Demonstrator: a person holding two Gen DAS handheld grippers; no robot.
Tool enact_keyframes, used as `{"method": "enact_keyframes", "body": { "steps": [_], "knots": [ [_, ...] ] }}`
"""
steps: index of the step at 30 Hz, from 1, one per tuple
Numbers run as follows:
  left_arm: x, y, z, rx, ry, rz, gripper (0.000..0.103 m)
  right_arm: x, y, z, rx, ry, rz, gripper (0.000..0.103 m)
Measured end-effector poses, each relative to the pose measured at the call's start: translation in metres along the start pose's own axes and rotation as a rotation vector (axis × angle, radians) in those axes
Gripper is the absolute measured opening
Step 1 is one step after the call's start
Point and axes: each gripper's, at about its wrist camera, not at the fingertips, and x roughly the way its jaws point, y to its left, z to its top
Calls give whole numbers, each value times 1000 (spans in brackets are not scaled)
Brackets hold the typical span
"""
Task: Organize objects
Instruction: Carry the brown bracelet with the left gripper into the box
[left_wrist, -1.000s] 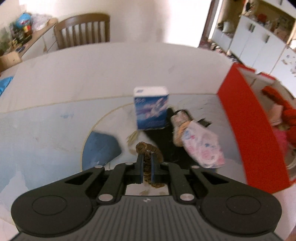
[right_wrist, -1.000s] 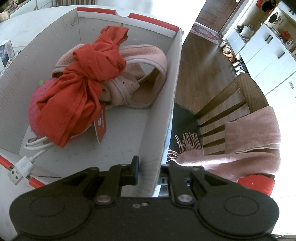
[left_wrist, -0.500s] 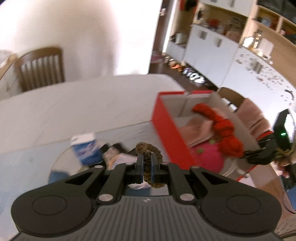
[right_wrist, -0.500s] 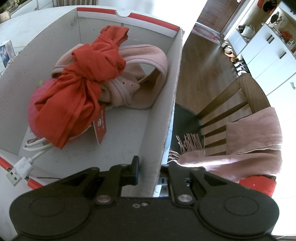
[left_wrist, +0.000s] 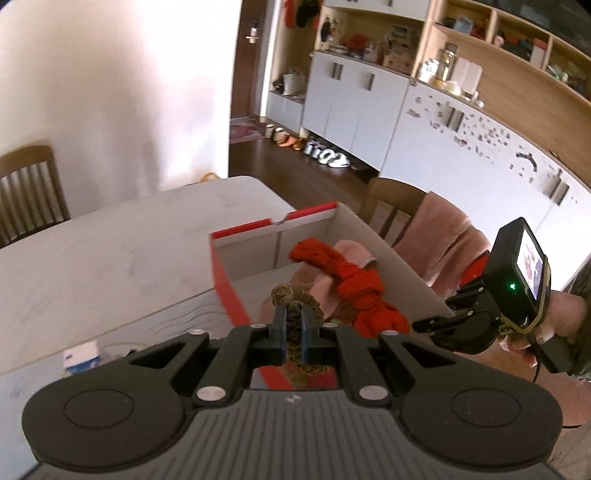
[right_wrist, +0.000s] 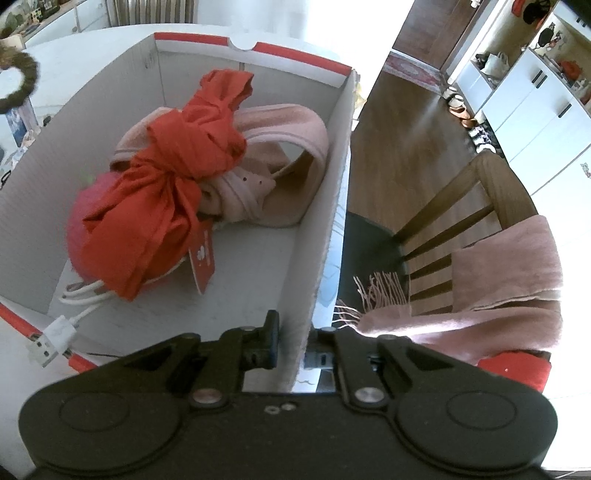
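Grippers: the left gripper (left_wrist: 292, 325) is fully closed on a brown ring (left_wrist: 295, 306), a rough, woven-looking loop pinched upright between the blue pads, with its upper arc standing above the fingertips and its lower arc hanging below them. In the right wrist view the ring (right_wrist: 18, 81) appears at the upper left corner, above the table and outside the box. The right gripper (right_wrist: 291, 343) is nearly closed and clamps the near right wall of the box (right_wrist: 321, 229), one finger inside and one outside. The box is open-topped cardboard, red outside and white inside, and stands on the white table (left_wrist: 110, 251). It contains a knotted red cloth (right_wrist: 173, 177) lying on a pink towel (right_wrist: 280, 173), a pink round item (right_wrist: 79, 218) under the cloth, and a white cable (right_wrist: 70, 314) whose USB plug hangs over the near rim. A small blue carton (left_wrist: 79, 360) stands on the table left of the box. A chair (right_wrist: 454, 221) draped with a pink scarf (right_wrist: 509, 280) stands just beside the box's right side.
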Motion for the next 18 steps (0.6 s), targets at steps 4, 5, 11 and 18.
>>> {"method": "enact_keyframes", "body": {
  "steps": [4,5,11,18],
  "knots": [
    [18,-13,11,35,17,-10,6,-3,3,2,3,-14,6,9],
    [23,-16,13,44,20,-7,6,-5,3,4,3,-18,8,9],
    [60,-29,25,102,44,47,6,-10,-4,-1,10,-32,18,8],
    [99,-35,31,149,95,115,6,-9,-4,-3,6,-34,20,7]
  ]
}}
